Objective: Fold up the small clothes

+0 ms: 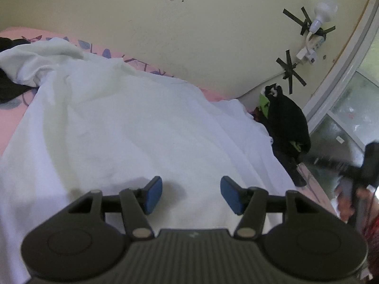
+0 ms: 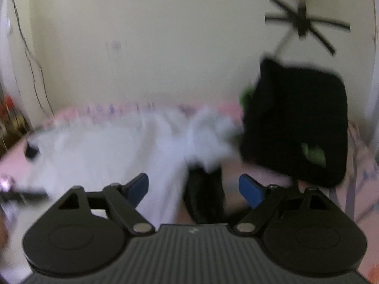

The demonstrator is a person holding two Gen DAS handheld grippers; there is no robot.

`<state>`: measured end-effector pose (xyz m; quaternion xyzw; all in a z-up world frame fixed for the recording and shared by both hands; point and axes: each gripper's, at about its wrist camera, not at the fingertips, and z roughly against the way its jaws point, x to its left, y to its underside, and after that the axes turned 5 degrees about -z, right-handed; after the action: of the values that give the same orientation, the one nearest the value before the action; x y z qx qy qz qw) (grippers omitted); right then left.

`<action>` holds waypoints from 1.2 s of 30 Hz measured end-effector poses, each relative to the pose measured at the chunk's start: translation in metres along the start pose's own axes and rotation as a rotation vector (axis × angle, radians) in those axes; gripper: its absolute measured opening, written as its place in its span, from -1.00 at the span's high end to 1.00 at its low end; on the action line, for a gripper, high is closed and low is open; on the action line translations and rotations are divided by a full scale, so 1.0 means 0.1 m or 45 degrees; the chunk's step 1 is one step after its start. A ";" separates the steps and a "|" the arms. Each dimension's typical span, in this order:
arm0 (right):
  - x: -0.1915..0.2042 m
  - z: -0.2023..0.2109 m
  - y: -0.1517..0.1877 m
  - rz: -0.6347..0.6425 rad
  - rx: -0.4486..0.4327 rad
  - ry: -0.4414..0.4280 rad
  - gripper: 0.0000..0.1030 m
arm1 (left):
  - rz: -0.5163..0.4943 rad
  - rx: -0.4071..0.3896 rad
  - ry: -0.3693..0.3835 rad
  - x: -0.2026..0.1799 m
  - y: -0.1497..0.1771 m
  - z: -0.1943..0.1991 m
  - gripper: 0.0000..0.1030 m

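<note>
Blue-padded left gripper [image 1: 191,195] hovers with jaws apart, empty, over the rumpled white cotton garment [image 1: 132,127] spread across the pink floral bedsheet [image 1: 9,116]. Right gripper [image 2: 193,189] — jaws wide, nothing held — faces a black garment [image 2: 296,123] at the bed's right edge.

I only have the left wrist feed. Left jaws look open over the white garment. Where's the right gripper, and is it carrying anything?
Observer: The right gripper is open with nothing clamped between its pads; its view is motion-blurred.
Operator: What's under it?
Observer: A dark piece of clothing lies on the pink sheet straight ahead between its fingers, beside the edge of the white garment.
Operator: And the black pile I see far right?
Observer: From the right wrist, the black garment with green patches sits ahead and to the right, at the wall end of the bed.
</note>
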<state>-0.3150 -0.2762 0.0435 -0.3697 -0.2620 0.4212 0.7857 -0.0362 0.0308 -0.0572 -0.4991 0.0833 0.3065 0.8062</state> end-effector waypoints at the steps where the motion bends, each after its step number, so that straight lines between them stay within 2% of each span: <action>1: -0.03 -0.04 0.07 0.008 0.023 0.024 -0.51 | 0.000 -0.001 -0.003 0.00 0.00 0.00 -0.08; 3: -0.10 -0.18 0.19 0.037 0.112 0.078 0.18 | 0.000 -0.007 -0.007 0.00 0.01 0.02 -0.08; 4: -0.17 -0.26 0.22 0.011 0.153 0.097 1.00 | 0.002 -0.012 -0.009 0.00 0.01 0.02 -0.08; 5: -0.23 -0.27 0.20 -0.033 0.125 0.079 1.00 | 0.005 -0.015 -0.011 0.00 0.02 0.03 -0.08; 6: -0.29 -0.23 0.15 -0.080 0.103 0.095 1.00 | 0.013 -0.018 -0.011 0.01 0.02 0.04 -0.08; 7: -0.31 -0.13 0.08 -0.092 0.032 0.133 1.00 | 0.023 -0.020 -0.010 0.02 0.02 0.05 -0.08; 12: -0.18 0.79 -0.65 -0.069 -0.506 0.127 1.00 | 0.055 -0.024 0.005 0.06 0.02 0.05 -0.08; 14: -0.14 1.07 -0.93 -0.069 -0.676 0.142 1.00 | 0.054 -0.027 0.009 0.06 0.02 0.06 -0.08; 17: -0.07 1.18 -1.23 -0.026 -0.791 0.239 1.00 | 0.050 -0.041 0.013 0.06 0.03 0.08 -0.08; 20: -0.08 1.14 -1.51 -0.075 -0.851 0.299 1.00 | 0.048 -0.054 0.021 0.07 0.04 0.11 -0.11; 24: 0.10 0.79 -1.94 -0.047 -0.803 0.297 1.00 | 0.049 -0.068 0.029 0.07 0.05 0.13 -0.12; 27: 0.47 0.45 -2.19 0.051 -0.728 0.204 1.00 | 0.049 -0.084 0.031 0.07 0.06 0.16 -0.13; 31: 1.33 -0.04 -2.21 0.258 -0.562 -0.105 1.00 | 0.074 -0.097 0.023 0.09 0.05 0.17 -0.14; 33: 1.79 -0.29 -2.07 0.374 -0.413 -0.332 1.00 | 0.097 -0.098 0.023 0.11 0.06 0.17 -0.14; 34: 2.02 -0.42 -1.97 0.436 -0.300 -0.449 0.99 | 0.109 -0.095 0.024 0.13 0.05 0.17 -0.14; 36: 2.37 -0.61 -1.71 0.579 -0.139 -0.582 0.31 | 0.130 -0.092 0.021 0.14 0.06 0.17 -0.14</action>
<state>-0.0710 -0.1591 0.1683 -0.3561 -0.3644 0.6434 0.5713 -0.0309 0.0529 -0.0594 -0.5254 0.1042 0.3458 0.7704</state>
